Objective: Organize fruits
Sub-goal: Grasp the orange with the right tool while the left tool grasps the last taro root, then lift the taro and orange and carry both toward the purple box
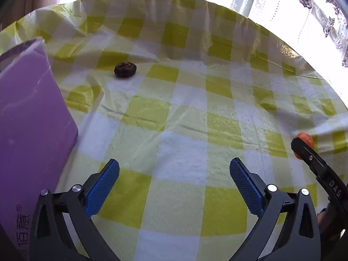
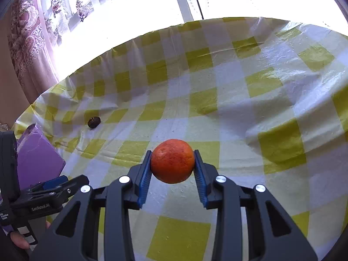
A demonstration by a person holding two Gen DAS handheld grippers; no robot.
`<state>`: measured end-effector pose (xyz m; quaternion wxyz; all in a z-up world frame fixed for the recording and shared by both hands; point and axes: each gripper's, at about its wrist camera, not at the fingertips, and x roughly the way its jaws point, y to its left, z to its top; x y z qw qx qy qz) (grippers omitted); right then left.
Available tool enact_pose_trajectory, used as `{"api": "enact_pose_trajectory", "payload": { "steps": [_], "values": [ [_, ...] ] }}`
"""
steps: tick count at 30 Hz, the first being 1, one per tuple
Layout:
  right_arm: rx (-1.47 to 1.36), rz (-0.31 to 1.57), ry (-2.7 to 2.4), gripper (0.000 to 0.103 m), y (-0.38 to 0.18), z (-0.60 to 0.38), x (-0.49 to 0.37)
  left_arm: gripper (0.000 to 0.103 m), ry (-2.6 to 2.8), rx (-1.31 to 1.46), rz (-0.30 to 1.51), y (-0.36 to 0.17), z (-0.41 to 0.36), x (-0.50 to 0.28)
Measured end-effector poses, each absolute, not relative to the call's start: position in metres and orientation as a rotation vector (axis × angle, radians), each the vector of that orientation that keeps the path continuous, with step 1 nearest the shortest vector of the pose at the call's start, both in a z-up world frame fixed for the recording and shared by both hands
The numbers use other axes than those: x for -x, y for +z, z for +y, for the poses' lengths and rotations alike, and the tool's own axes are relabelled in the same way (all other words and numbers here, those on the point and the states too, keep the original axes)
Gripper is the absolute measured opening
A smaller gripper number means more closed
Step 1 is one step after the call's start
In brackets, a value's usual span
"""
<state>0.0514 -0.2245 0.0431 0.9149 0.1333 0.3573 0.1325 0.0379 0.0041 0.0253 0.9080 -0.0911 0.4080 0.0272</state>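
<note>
The right gripper [image 2: 173, 167] clamped an orange [image 2: 173, 161] between its blue pads, held above the checked cloth [image 2: 239, 113]. The left gripper [image 1: 174, 180] stood wide open and empty beside a purple box [image 1: 30, 117]. A dark, wrinkled fruit [image 1: 125, 69], perhaps a passion fruit, lay apart.

Each gripper is a black plastic frame with triangular cut-outs in its arms and round silver screw heads at the pivots. The left gripper [image 1: 174, 174] carries blue finger pads [image 1: 102, 187] with a fine dotted texture; the right gripper [image 2: 173, 165] has blue ribbed pads [image 2: 144, 180]. White lettering marks the black side bodies.
</note>
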Motion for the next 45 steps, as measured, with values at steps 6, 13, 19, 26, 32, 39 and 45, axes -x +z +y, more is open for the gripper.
{"api": "enact_pose_trajectory", "payload": {
  "steps": [6,13,19,26,32,39,45],
  "values": [
    [-0.322,0.732,0.290,0.037,0.041,-0.229,-0.053,0.099,0.320,0.093,0.835,0.032,0.013,-0.129],
    [-0.338,0.747,0.298,0.037,0.039,-0.229,-0.055,0.087,0.460,0.264,0.883,0.023,0.067,-0.197],
    [-0.338,0.752,0.294,0.037,0.037,-0.229,-0.057,0.054,0.442,0.238,0.920,0.016,0.078,-0.211],
    [-0.340,0.750,0.291,0.037,0.038,-0.229,-0.056,0.039,0.291,0.271,0.836,0.027,0.061,-0.161],
    [-0.343,0.748,0.296,0.037,0.038,-0.229,-0.055,0.038,0.111,0.347,0.813,0.023,0.042,-0.071],
    [-0.342,0.746,0.299,0.037,0.038,-0.229,-0.055,0.038,0.030,0.259,0.792,0.021,0.020,-0.001],
    [-0.350,0.753,0.279,0.037,0.037,-0.230,-0.056,0.039,-0.014,0.285,0.768,0.019,0.028,0.012]
  ]
}}
